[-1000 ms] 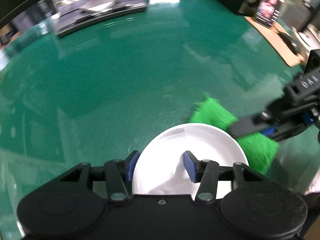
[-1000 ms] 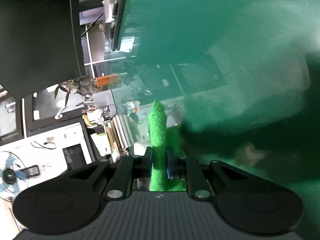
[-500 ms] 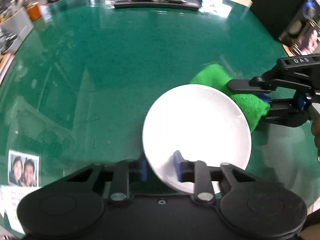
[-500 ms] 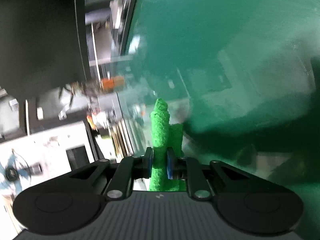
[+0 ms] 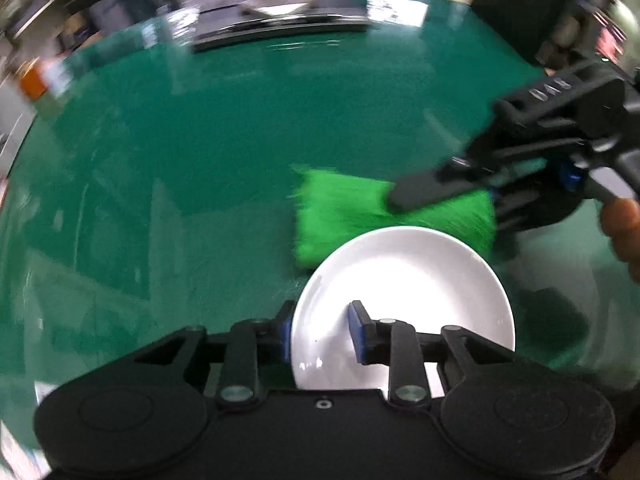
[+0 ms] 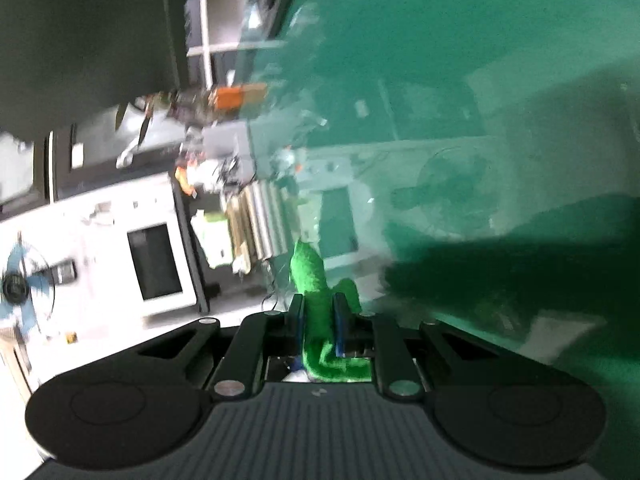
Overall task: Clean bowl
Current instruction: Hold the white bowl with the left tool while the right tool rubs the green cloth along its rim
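Note:
A white bowl (image 5: 404,292) sits low in the left wrist view on the green table (image 5: 180,168). My left gripper (image 5: 320,320) is shut on its near-left rim, one blue pad outside and one inside. A fluffy green cloth (image 5: 340,216) lies just behind the bowl's far rim, and my right gripper reaches in from the right with its upper finger (image 5: 432,188) on top of the cloth. In the right wrist view that gripper (image 6: 318,304) is shut on the cloth (image 6: 310,276), which sticks out past the pads. The bowl is not visible in the right wrist view.
A person's hand (image 5: 622,224) holds the right gripper at the right edge. A dark flat device (image 5: 280,20) stands at the table's far edge, and an orange object (image 5: 32,80) at the far left. Shelves and a white appliance (image 6: 156,260) lie beyond the table.
My left gripper closed on the bowl's rim and has kept hold of it. The right gripper carried the cloth leftward, from the bowl's right side to behind its far rim.

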The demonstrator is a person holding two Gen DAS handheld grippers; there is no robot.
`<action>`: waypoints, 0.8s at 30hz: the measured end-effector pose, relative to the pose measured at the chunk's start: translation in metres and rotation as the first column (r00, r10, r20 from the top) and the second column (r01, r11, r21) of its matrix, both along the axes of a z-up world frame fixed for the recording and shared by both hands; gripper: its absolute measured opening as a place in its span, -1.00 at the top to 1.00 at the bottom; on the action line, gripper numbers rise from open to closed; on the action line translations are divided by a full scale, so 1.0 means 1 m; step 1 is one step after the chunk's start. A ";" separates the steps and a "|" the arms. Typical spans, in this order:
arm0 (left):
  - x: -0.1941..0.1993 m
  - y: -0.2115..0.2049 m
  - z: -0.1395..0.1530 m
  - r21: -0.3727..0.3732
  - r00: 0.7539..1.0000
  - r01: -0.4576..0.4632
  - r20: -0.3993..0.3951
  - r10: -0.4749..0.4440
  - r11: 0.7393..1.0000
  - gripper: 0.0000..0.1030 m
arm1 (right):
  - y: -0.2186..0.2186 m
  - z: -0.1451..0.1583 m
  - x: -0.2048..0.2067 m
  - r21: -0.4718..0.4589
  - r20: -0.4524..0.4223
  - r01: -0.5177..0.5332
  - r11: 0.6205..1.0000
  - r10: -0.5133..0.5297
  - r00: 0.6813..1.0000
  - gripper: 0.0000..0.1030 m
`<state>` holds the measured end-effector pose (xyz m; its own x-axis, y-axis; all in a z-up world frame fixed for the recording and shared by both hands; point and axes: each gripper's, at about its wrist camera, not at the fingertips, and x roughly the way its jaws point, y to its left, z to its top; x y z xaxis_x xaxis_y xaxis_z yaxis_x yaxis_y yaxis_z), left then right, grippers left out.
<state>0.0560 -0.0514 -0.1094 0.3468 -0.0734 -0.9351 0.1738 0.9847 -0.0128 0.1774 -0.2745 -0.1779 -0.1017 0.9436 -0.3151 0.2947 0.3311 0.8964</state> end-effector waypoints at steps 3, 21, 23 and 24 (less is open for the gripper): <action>0.008 -0.001 -0.002 0.000 0.996 0.095 0.000 -0.095 0.996 0.43 | -0.031 -0.002 -0.030 -0.018 -0.061 0.096 0.995 -0.097 0.993 0.70; 0.003 0.000 -0.003 -0.004 0.991 0.132 0.004 -0.132 0.991 0.41 | 0.027 -0.005 -0.009 0.017 -0.019 0.139 0.990 -0.139 0.990 0.70; 0.003 -0.001 -0.003 -0.002 0.990 0.143 0.005 -0.143 0.990 0.41 | 0.007 -0.005 -0.019 -0.001 -0.027 0.175 0.985 -0.175 0.984 0.70; 0.004 -0.001 -0.003 -0.001 0.989 0.150 0.008 -0.150 0.989 0.41 | -0.002 -0.006 -0.024 -0.012 -0.036 0.187 0.982 -0.187 0.982 0.70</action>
